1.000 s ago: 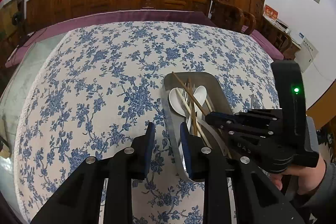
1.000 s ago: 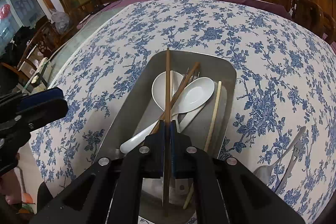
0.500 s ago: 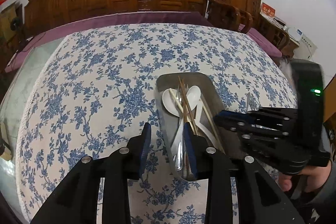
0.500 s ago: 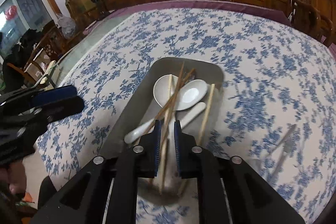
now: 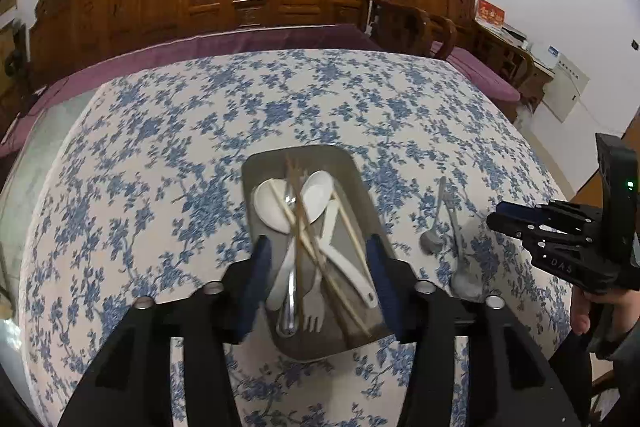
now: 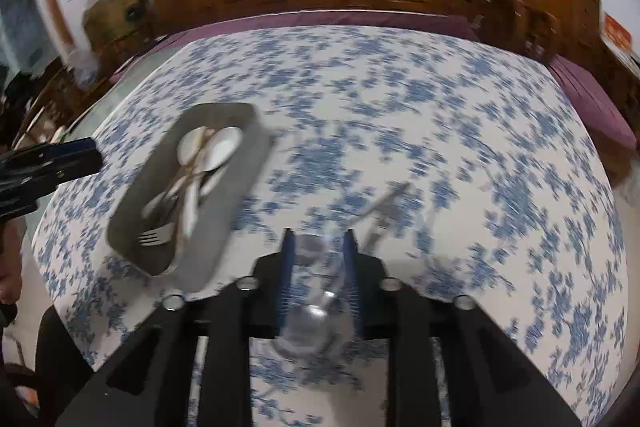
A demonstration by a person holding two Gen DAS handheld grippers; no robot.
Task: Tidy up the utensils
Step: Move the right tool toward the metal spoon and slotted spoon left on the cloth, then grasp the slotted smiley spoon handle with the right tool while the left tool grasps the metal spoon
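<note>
Utensil-filled tray (image 5: 362, 187) between opening left jaws.

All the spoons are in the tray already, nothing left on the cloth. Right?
Wrong. Two white spoons are in the tray, but metal spoons lie on the cloth to its right, beside it. The left wrist view shows them clearly; the right wrist view has one under its tongs, blurred.

letters "das" on the right gripper (image 5: 498, 221); wall signs unreadable.

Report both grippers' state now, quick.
Left gripper: jaws opening, empty, above the tray.
Right gripper: jaws opening, empty, over a metal spoon.
</note>
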